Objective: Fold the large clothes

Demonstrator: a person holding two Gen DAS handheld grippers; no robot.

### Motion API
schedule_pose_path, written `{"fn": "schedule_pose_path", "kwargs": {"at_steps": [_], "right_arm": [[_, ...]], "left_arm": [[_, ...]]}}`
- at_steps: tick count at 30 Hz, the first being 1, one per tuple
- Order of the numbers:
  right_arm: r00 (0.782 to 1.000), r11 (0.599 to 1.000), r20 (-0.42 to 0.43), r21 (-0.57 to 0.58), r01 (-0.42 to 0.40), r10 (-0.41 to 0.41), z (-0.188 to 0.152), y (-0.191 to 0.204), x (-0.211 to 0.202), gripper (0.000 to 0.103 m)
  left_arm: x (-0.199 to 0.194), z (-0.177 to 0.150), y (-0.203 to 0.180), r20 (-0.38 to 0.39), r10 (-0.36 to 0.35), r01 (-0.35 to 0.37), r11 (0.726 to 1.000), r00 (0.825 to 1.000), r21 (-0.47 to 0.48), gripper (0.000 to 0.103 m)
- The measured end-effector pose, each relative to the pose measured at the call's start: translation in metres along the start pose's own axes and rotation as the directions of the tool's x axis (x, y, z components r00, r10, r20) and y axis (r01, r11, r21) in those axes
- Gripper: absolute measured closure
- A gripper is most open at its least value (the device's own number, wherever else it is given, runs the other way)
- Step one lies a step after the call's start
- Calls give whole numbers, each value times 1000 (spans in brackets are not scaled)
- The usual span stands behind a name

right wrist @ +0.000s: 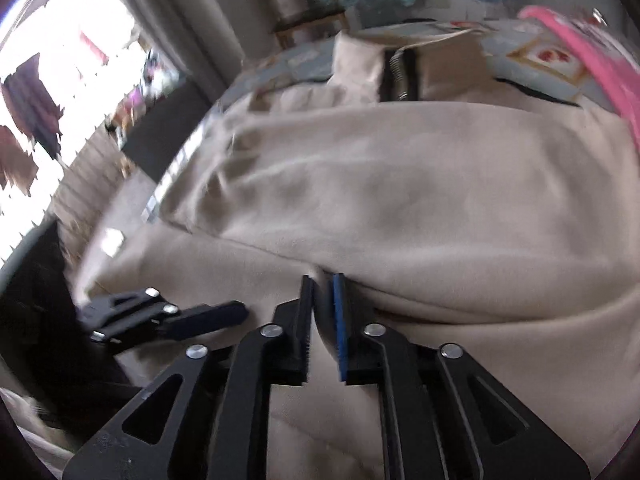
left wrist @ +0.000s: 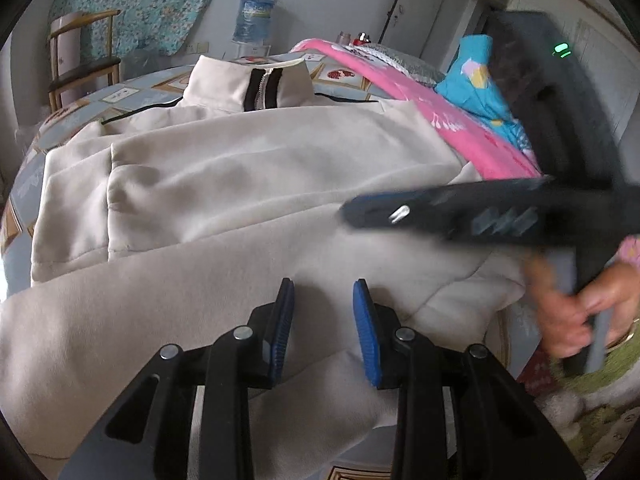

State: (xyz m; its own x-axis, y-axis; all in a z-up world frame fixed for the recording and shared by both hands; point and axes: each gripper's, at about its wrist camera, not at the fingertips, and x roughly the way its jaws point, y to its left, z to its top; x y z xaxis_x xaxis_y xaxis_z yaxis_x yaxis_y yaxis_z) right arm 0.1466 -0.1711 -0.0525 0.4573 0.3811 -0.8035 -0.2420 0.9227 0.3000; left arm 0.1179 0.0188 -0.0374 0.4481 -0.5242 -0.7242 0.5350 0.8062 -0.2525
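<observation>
The jacket [left wrist: 248, 168] lies spread on the bed [left wrist: 120, 96]. The left tool [left wrist: 323, 312] hangs apart over its hem, gripping nothing. The right tool [right wrist: 323, 312] is nearly together on a fabric ridge; that thin pinch could slip and drop the fold.

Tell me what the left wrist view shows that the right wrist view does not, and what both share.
Only the left wrist view shows the hand that holds the right gripper, a blue patterned cloth behind the pink blanket, and a clear water bottle.

Only the right wrist view shows a bright window and the left gripper seen from the side, lying low over the fabric.

Both show the cream jacket spread on the bed, its collar and zipper at the far end, the chair and the pink blanket.
</observation>
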Motion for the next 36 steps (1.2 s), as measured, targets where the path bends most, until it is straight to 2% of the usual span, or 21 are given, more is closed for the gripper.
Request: {"fn": "schedule_pose_path", "kwargs": {"at_steps": [4, 8, 11, 14, 16, 18, 20, 22, 26, 29, 30, 31, 33, 35, 36], "right_arm": [[997, 1000, 79, 15, 5, -6, -13, -7, -57, 84], [999, 998, 39, -60, 12, -10, -44, 8, -81, 81], [997, 988, 9, -135, 78, -78, -65, 24, -71, 81], [984, 976, -30, -135, 170, -175, -74, 17, -36, 81], [989, 982, 6, -112, 150, -150, -75, 6, -25, 81], [991, 987, -6, -89, 133, -134, -70, 2, -25, 82], [992, 989, -17, -77, 125, -127, -67, 2, -32, 82], [993, 990, 10, -64, 122, -122, -66, 1, -46, 82], [987, 988, 55, -17, 152, -151, -58, -11, -57, 82], [988, 988, 17, -9, 152, -151, -52, -20, -37, 82], [983, 983, -9, -17, 183, -183, -51, -23, -26, 88], [980, 980, 6, -29, 198, -198, -51, -24, -25, 95], [976, 976, 11, -21, 217, -217, -46, -30, -26, 101], [981, 981, 24, 22, 192, -193, -42, -44, -29, 103], [987, 986, 29, 59, 154, -155, -40, -53, -31, 103]], "left_arm": [[0, 1, 0, -11, 10, -10, 1000, 1000, -4, 73], [1, 2, -2, -21, 28, -28, 1000, 999, -7, 74], [0, 2, -4, -27, 39, -39, 999, 999, -7, 75], [1, 2, -7, -30, 57, -57, 998, 998, 3, 75], [2, 2, -10, -31, 76, -76, 997, 997, 18, 75], [2, 3, -10, -36, 82, -82, 997, 996, 18, 75], [2, 4, -10, -37, 82, -81, 997, 996, 11, 75], [2, 4, -10, -37, 84, -84, 996, 996, 8, 75], [2, 4, -11, -37, 90, -90, 996, 995, 11, 75], [2, 4, -11, -39, 91, -90, 996, 995, 15, 75], [2, 4, -11, -40, 91, -90, 996, 995, 16, 75], [2, 4, -11, -41, 91, -91, 996, 995, 17, 75], [2, 4, -11, -41, 91, -90, 996, 995, 16, 75], [2, 5, -12, -40, 90, -90, 996, 995, 15, 75], [2, 5, -12, -40, 91, -90, 996, 995, 17, 75]]}}
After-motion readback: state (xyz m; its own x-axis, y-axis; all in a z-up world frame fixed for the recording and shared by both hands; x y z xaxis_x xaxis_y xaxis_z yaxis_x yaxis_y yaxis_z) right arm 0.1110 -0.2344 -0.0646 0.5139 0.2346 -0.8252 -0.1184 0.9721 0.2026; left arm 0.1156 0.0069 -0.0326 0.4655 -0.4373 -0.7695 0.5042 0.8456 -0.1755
